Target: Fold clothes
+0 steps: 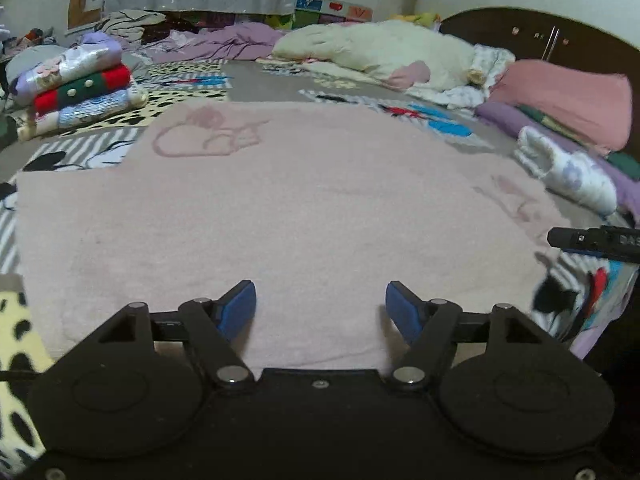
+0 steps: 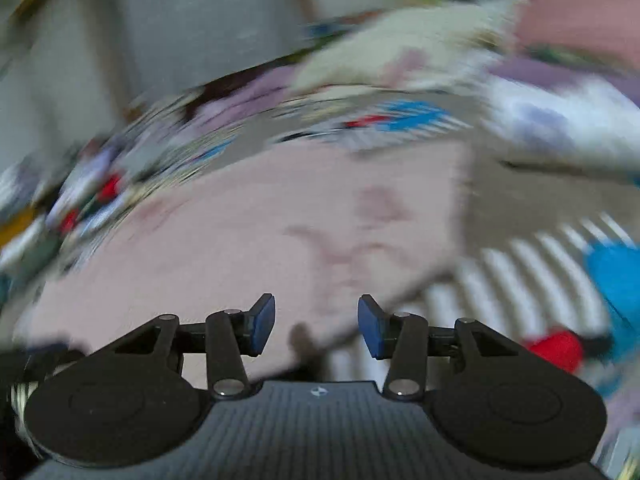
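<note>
Pink garment (image 1: 280, 208) lies spread flat on the bed (image 1: 256, 80), filling the mid of the left wrist view; near edge runs just under the left gripper (image 1: 320, 308). Left fingers (image 1: 240, 308) spread wide, nothing between them, poised over that near hem at 6 o'clock. Right gripper (image 2: 316, 326) also has fingers spread and empty, over the garment's corner at approx 5 o'clock of the cloth, striped sheet (image 2: 520, 280) showing just beyond. Right view badly smeared, so exact height above the cloth can't be told.

Step in hand, I'd judge: take the near edge w/ both grippers for the next fold.

To do it well:
- Left: drop straight onto the hem, pinch only the pink layers, not the sheet below
- Right: settle first; blur suggests fast motion, so a grab now could miss the corner or catch the sheet
- Grab pts well apart and level, so the edge lifts straight w/o sagging mid
- Carry toward 12 o'clock, lay edge on edge, then release

Folded stack (image 1: 76, 84) sits at 10 o'clock, well apart; white socks-like item (image 1: 568, 168) at 2 o'clock near the garment's far right corner, keep the fold clear of it
</note>
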The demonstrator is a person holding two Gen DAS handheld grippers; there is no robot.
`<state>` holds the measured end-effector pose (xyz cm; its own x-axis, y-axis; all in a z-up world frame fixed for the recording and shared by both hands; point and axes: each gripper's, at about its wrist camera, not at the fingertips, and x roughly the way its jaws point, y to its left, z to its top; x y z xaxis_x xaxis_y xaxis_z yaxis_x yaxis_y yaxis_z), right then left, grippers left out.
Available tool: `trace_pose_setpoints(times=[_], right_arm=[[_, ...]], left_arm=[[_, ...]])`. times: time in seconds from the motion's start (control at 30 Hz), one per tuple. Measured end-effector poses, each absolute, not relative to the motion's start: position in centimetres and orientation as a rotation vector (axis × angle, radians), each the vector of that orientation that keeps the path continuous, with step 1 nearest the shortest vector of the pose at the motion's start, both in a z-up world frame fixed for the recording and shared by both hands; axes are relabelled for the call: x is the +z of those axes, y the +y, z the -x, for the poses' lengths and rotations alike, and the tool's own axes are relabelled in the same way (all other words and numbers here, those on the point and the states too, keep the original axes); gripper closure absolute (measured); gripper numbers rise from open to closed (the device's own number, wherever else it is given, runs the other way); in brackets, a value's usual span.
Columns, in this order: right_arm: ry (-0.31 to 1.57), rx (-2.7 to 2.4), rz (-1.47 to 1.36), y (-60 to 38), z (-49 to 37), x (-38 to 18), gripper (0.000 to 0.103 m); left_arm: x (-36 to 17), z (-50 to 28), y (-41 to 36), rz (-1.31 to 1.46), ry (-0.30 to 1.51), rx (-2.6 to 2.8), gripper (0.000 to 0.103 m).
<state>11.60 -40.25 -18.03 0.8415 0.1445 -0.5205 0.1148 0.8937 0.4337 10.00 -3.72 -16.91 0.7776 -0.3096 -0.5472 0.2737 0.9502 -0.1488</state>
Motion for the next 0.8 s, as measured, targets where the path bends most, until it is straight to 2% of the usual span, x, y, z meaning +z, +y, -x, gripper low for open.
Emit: trace_pose_setpoints(times=[0.13, 0.3, 0.8], right_arm=[[0.550, -0.018, -0.660, -43.5, -12.2, -19.5, 0.055], [0.524, -0.008, -0.747, -44.7, -13.2, -21.1, 0.055], [0.498, 0.048, -0.745, -44.7, -15.4, -21.3, 0.053]], left_arm=[[-16.6, -10.1, -4.9, 0.104, 0.578, -0.353, 0.031], [-16.7, -10.7, -6.1, 0.135, 0.611, -0.366, 0.030], [-11.7, -20.2, -15.3, 0.099, 0.682, -0.439, 0.030]])
